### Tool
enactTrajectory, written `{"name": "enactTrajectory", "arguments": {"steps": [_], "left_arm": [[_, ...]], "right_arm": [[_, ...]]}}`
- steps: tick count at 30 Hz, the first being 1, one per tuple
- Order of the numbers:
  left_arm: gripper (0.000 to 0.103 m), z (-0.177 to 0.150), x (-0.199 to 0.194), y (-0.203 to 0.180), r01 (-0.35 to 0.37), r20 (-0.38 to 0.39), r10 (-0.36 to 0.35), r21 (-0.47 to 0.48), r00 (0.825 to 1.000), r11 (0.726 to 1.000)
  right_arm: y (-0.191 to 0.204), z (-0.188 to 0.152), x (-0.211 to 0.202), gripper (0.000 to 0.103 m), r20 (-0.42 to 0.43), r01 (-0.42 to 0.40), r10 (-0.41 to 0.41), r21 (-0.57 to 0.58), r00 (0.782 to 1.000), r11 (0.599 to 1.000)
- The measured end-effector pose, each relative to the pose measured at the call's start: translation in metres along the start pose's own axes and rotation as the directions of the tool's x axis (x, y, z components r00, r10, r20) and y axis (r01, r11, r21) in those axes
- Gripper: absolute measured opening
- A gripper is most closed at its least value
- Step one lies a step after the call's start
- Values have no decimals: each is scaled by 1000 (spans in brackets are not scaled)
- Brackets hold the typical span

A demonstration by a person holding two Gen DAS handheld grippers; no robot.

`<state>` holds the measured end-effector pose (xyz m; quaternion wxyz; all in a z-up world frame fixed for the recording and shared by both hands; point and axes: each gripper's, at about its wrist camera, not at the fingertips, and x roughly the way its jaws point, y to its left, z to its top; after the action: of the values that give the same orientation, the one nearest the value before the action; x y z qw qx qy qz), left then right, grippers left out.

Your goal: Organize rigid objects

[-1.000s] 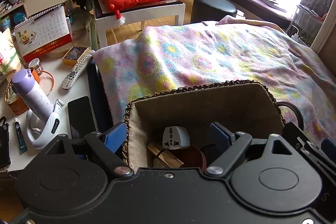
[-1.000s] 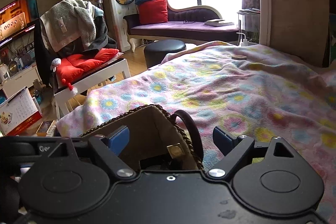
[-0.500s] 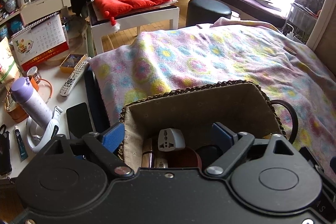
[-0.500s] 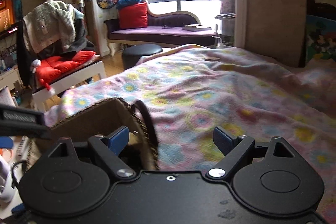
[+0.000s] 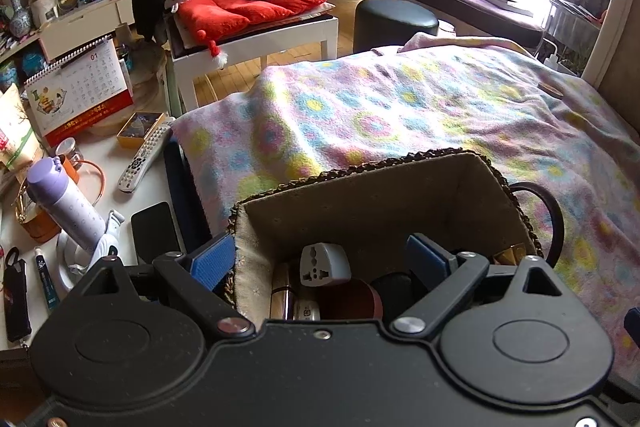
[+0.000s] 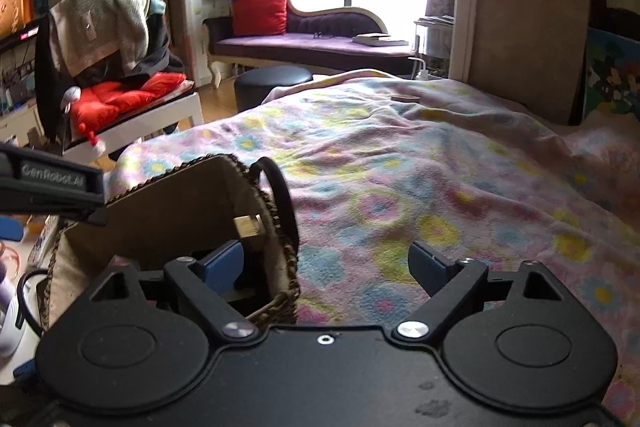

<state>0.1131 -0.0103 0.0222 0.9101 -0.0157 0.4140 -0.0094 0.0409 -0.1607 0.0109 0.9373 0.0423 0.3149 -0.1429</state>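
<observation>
A: Where is the basket (image 5: pixel 372 211) placed relative to each hand-held gripper?

B: It is set on the bed (image 5: pixel 360 123); the left hand-held gripper (image 5: pixel 320 259) is held apart directly over its opening, the travel adapter (image 5: pixel 325 264) seen between the fingers.

A: And the right?

B: The right hand-held gripper (image 6: pixel 326 263) is spread empty, straddling the basket's right wall; the left is judged nearer the contents.

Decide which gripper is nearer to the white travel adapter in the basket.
Left. The left gripper hangs open directly over the travel adapter; the right gripper straddles the basket's handle-side wall, open.
</observation>
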Motion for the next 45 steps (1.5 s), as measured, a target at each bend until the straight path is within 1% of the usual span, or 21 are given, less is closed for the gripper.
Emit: {"name": "enactTrajectory", "arguments": {"steps": [3,4,7,8,9,15,22,26,28,31,33,38,45], "left_arm": [[92,1,0,4,-6,-4,6,-10,1000,1000],[92,1,0,5,-5,-3,5,-13,1000,1000],[92,2,0,9,-17,0,17,-27,1000,999],[95,2,0,9,-25,0,25,-30,1000,999],[98,2,1,11,-35,-3,35,-34,999,999],[98,2,4,16,-84,-24,83,-47,996,995],[99,2,7,22,-80,-64,75,-79,995,994],[99,-1,7,25,-79,-77,71,-108,995,991],[99,0,6,26,-72,-82,63,-105,995,992],[99,0,6,25,-90,-83,82,-94,993,991],[99,1,7,25,-100,-89,92,-89,992,991],[98,1,13,26,-88,-122,77,-89,990,992],[98,-1,14,20,-83,-140,75,-54,987,995]], "right_arm": [[7,5,-1,96,-29,-1,0,-18,1000,1000],[9,6,-1,98,-39,-2,1,-22,999,1000],[14,11,-1,101,-68,2,-5,-37,998,999],[17,14,-1,103,-78,9,-13,-48,997,999],[20,16,0,102,-89,16,-21,-61,996,998],[33,28,8,102,-170,40,-61,-125,984,991],[50,39,21,102,-244,66,-116,-204,963,977],[50,41,25,102,-266,56,-111,-204,957,977],[49,43,28,102,-285,50,-105,-193,953,980],[47,45,34,103,-316,41,-99,-186,944,982],[48,45,38,102,-335,33,-100,-200,937,979],[53,45,45,102,-363,29,-115,-233,925,972],[56,47,43,102,-369,15,-104,-236,924,972]]}}
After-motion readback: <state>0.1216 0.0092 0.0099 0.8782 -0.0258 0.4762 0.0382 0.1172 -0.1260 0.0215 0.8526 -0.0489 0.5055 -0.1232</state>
